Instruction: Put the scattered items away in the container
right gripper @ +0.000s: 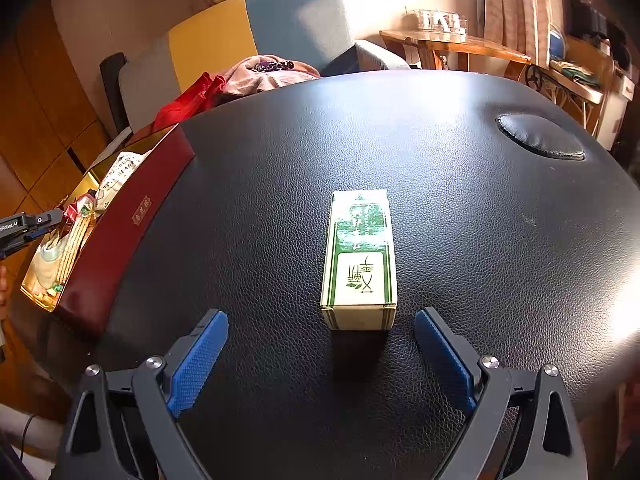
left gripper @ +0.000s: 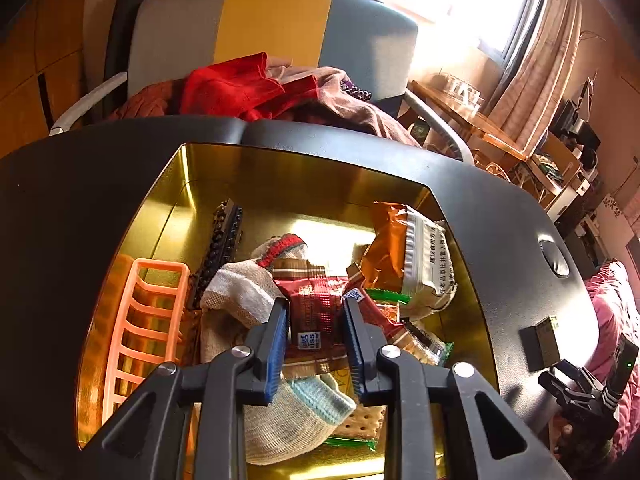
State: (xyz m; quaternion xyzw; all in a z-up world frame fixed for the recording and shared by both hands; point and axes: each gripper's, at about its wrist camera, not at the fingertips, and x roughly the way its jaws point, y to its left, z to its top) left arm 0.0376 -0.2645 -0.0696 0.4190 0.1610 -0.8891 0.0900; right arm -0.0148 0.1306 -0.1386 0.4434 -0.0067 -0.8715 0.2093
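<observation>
Your right gripper (right gripper: 322, 354) stands wide open, empty, with the green-and-white carton (right gripper: 360, 264) lying on the black table (right gripper: 460, 220) just beyond its fingertips. Only this view shows the container's (right gripper: 120, 232) dark red outer wall. Your left gripper (left gripper: 316, 340) hangs over the container's gold interior (left gripper: 248, 184), jaws narrowly parted and clear of the red snack packet (left gripper: 316, 300) beneath them. Inside lie socks (left gripper: 240, 292), an orange pouch (left gripper: 388, 248), crackers (left gripper: 364, 424) and a pink rack (left gripper: 148, 320).

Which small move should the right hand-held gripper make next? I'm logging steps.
Probably ease forward until the green-and-white box sits between its pads: the right hand-held gripper is wide open just short of the box, the only item visible outside the container.
</observation>
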